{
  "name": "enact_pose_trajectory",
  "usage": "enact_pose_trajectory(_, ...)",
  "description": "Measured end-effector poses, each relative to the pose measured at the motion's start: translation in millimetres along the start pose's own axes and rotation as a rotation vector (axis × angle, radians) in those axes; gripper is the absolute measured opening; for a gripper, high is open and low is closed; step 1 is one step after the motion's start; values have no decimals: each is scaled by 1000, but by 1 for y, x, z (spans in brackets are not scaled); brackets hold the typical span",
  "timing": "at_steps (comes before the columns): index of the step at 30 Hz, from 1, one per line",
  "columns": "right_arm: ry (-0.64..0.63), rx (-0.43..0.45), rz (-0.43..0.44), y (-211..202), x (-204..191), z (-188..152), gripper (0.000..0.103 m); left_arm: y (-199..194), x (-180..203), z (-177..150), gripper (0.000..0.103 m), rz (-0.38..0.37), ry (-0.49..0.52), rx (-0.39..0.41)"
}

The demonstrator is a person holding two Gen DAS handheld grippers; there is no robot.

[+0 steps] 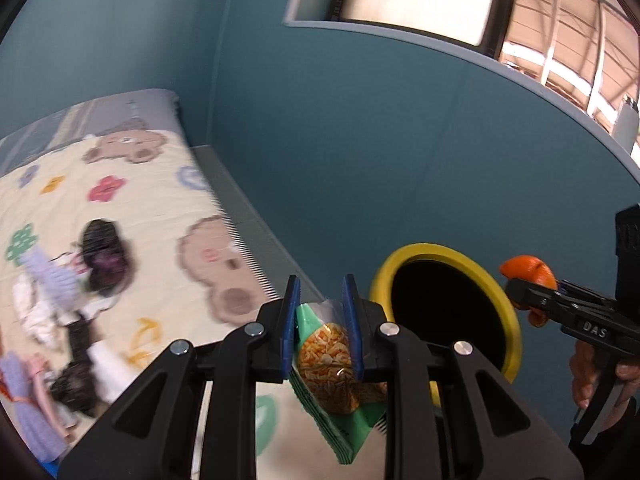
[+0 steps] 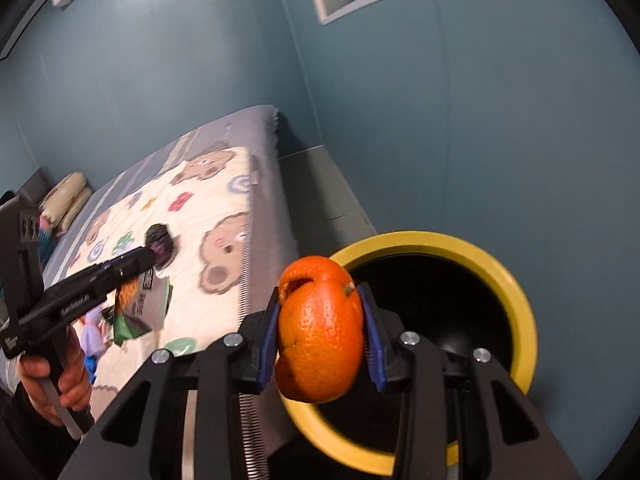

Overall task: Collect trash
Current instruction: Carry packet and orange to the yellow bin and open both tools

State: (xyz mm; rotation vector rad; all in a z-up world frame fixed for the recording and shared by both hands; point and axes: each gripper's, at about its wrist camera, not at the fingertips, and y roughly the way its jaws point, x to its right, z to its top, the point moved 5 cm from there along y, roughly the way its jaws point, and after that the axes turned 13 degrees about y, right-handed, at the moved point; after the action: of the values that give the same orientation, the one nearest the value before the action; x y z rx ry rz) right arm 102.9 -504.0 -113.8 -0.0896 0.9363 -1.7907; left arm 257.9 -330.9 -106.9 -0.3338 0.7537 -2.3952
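Left gripper (image 1: 320, 316) is clamped on a green snack bag (image 1: 334, 364); blue pads are pressed flat on the bag's upper part, the rest hangs free below. Right gripper (image 2: 320, 328) is pinched on an orange peel (image 2: 320, 328), gripped by its sides so it can likely be dropped straight down.

Both loads are held up beside the yellow-rimmed bin (image 2: 516, 292), which stands on the floor off the bed's long edge, against the blue wall (image 1: 360, 140). The peel is seen in front of the bin's near rim; whether it is over the opening cannot be told. The bag looks short of the rim, over the bed's edge.

More clutter is left on the bear-print blanket (image 1: 160, 216): a dark crumpled item (image 1: 106, 256) mid-bed, plus pale and purple pieces (image 1: 36, 280) toward the near edge, too blurred to name. Pillows (image 2: 66, 196) are seen at the far end.

No obstruction is seen between grippers and bin; the two tools are near each other, so crowding at the opening is judged the main risk.
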Motion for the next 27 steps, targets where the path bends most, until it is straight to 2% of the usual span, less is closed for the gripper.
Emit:
enact_pose_trajectory(7, 51, 10, -17, 5, 33, 18, 35, 49, 52, 17, 21, -110, 20, -9)
enact_pose_trajectory(12, 101, 10, -30, 9, 56, 27, 35, 78, 76, 21, 22, -160, 48, -16)
enact_pose_trajectory(17, 157, 7, -47, 17, 77, 33, 36, 99, 86, 22, 23, -188, 14, -26)
enact_pose_trajectory(21, 172, 13, -55, 17, 84, 34, 41, 108, 88, 23, 46, -187, -8, -13)
enact_pose_trajectory(23, 174, 22, -61, 15, 87, 35, 42, 105, 91, 24, 52, -189, -18, -8)
enact_pose_trajectory(25, 183, 34, -57, 11, 88, 36, 49, 105, 89, 24, 59, -183, -29, -3)
enact_pose_trajectory(27, 188, 44, -61, 7, 91, 38, 51, 102, 85, 24, 66, -177, -36, 7)
